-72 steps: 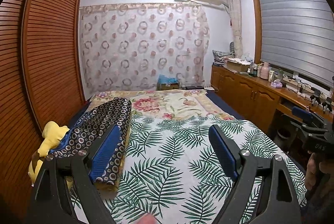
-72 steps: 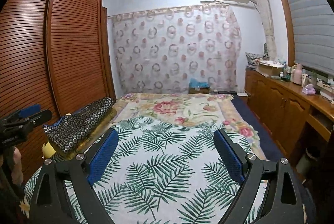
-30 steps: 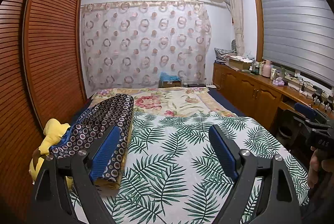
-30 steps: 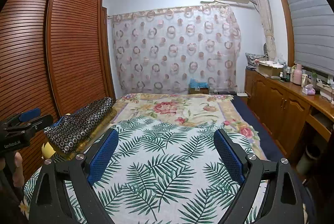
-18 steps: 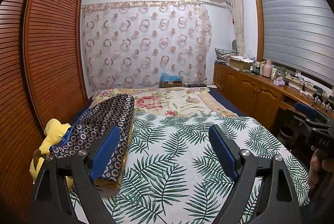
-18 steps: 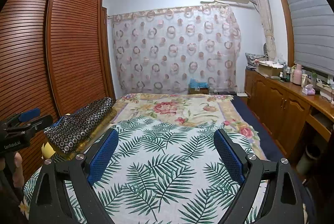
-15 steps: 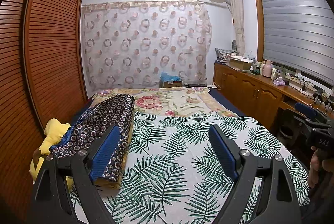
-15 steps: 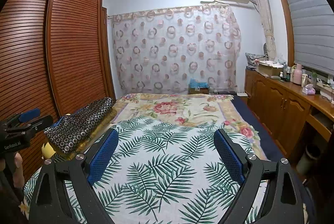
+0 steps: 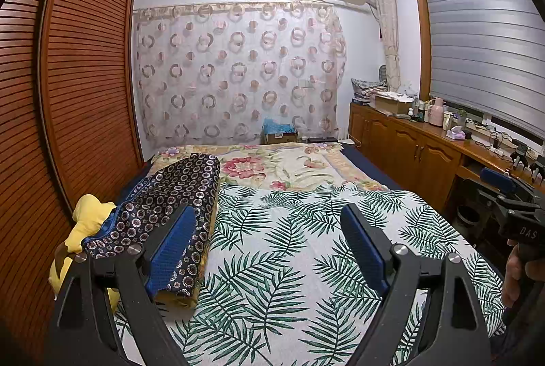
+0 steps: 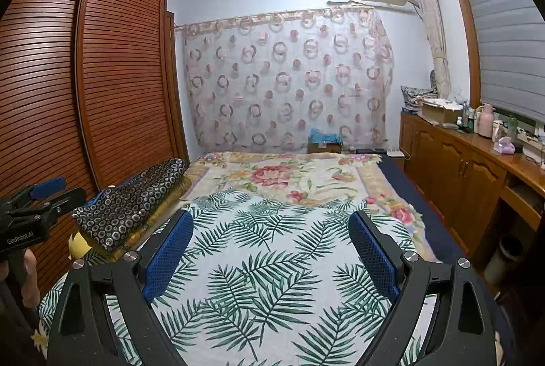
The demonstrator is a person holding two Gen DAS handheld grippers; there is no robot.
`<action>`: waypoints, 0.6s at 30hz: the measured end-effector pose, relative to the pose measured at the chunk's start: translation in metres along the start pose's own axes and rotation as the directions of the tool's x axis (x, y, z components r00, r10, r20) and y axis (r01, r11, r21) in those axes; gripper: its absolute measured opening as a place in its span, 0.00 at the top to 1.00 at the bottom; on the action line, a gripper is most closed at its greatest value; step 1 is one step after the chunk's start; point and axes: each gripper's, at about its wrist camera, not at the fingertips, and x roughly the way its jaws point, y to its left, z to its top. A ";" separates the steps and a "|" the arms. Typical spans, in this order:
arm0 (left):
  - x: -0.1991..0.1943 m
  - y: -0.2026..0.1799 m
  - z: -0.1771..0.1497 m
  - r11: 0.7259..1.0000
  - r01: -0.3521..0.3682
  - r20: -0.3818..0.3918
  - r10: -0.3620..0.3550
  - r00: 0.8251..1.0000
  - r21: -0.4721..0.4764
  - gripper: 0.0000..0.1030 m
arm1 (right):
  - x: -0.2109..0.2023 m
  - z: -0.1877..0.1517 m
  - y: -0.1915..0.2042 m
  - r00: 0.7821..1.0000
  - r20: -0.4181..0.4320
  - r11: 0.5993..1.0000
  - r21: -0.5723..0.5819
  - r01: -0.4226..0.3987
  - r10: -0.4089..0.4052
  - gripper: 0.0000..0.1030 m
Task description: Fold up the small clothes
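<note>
A folded dark garment with a ring pattern [image 9: 170, 199] lies along the left side of the bed; it also shows in the right wrist view [image 10: 133, 202]. My left gripper [image 9: 269, 229] is open and empty, held above the palm-leaf sheet [image 9: 289, 250], just right of the garment. My right gripper [image 10: 270, 236] is open and empty above the same sheet [image 10: 272, 263]. The right gripper's body shows at the right edge of the left wrist view [image 9: 517, 212], and the left gripper's body at the left edge of the right wrist view [image 10: 30, 216].
A yellow plush toy [image 9: 85, 223] sits left of the garment by the slatted wardrobe [image 9: 68, 93]. A floral blanket [image 9: 282, 165] covers the far bed. A wooden cabinet [image 9: 419, 154] with bottles runs along the right wall. A small box [image 9: 277, 132] stands below the curtain.
The left wrist view has risen slightly compared with 2.4 s ago. Both grippers have stayed open and nearly still since then.
</note>
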 end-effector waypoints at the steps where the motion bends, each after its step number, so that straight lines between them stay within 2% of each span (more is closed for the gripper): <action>1: 0.000 0.000 0.000 1.000 -0.001 0.000 0.001 1.000 0.000 0.15 | 0.000 0.000 0.000 1.000 0.000 1.000 -0.001 0.001 -0.001 0.10; 18: 0.000 0.001 -0.001 1.000 -0.001 -0.001 0.001 1.000 0.001 0.15 | 0.000 0.000 -0.002 1.000 0.000 1.000 -0.003 -0.001 0.001 0.10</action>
